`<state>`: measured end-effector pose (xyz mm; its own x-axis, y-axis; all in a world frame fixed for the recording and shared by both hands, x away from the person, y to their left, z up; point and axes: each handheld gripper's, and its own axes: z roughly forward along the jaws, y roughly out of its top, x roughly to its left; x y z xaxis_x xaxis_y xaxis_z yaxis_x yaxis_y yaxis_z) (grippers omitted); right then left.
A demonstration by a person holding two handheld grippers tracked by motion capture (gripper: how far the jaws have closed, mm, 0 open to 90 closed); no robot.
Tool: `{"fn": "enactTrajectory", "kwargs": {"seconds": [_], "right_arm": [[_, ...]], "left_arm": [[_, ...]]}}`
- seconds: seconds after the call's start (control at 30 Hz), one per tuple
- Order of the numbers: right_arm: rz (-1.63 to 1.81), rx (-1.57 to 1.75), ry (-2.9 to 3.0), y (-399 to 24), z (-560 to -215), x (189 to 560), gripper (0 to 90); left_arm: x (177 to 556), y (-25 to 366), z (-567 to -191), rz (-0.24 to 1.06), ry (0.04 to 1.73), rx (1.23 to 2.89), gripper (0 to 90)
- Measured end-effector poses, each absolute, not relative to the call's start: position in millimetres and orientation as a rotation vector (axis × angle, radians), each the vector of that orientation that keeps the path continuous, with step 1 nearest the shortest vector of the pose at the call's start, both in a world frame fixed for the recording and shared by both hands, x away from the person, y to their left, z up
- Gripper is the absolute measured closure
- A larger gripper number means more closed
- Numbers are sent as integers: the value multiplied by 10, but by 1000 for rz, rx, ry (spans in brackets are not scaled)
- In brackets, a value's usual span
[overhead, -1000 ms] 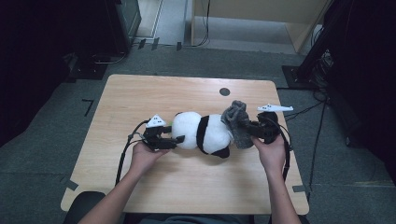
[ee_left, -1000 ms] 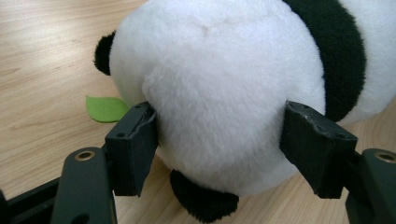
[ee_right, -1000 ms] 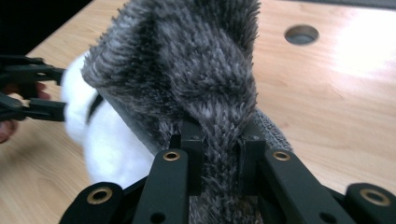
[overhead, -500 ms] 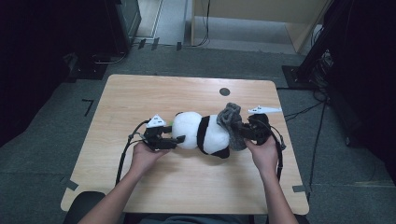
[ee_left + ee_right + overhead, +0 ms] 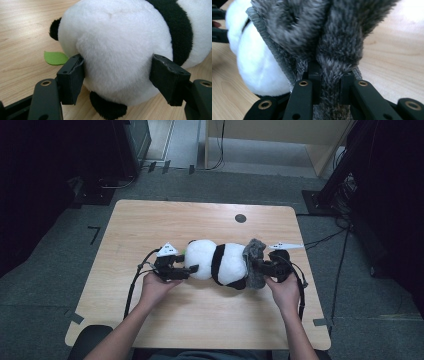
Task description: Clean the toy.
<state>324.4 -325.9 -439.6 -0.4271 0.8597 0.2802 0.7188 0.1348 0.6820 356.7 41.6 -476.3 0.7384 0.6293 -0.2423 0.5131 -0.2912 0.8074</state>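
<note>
Two black-jawed grippers work this plush toy from opposite ends. The right gripper [image 5: 329, 82] has its jaws pressed nearly together on a fold of shaggy grey fleece garment [image 5: 337, 37], a tuft of pile squeezed between them; in the high view that grey cloth [image 5: 255, 257] is bunched at the toy's right end. The left gripper [image 5: 117, 77] stands with its jaws spread wide, one on each side of the round white head of the soft black-and-white stuffed panda [image 5: 120, 45], the pads touching or just sinking into the fur; whether they truly clamp it I cannot tell. A small green felt leaf [image 5: 55, 58] pokes out beside the head. The panda [image 5: 220, 262] lies on its side near the middle of the pale wooden table [image 5: 200, 330]. The step looks like drawing the grey garment along the body, though which way is unclear. To do it well, the left should brace the head firmly without crushing it, while the right moves in line with the body, keeping its bite deep in the fabric so the pile does not slip free.
</note>
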Motion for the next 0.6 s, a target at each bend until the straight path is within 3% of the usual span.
{"fn": "enactTrajectory", "kwargs": {"seconds": [0.6], "right_arm": [[1031,1675,2346,-3179,-4712,3339,784]], "left_arm": [[3574,423,-4768,146,877,1960,297]]}}
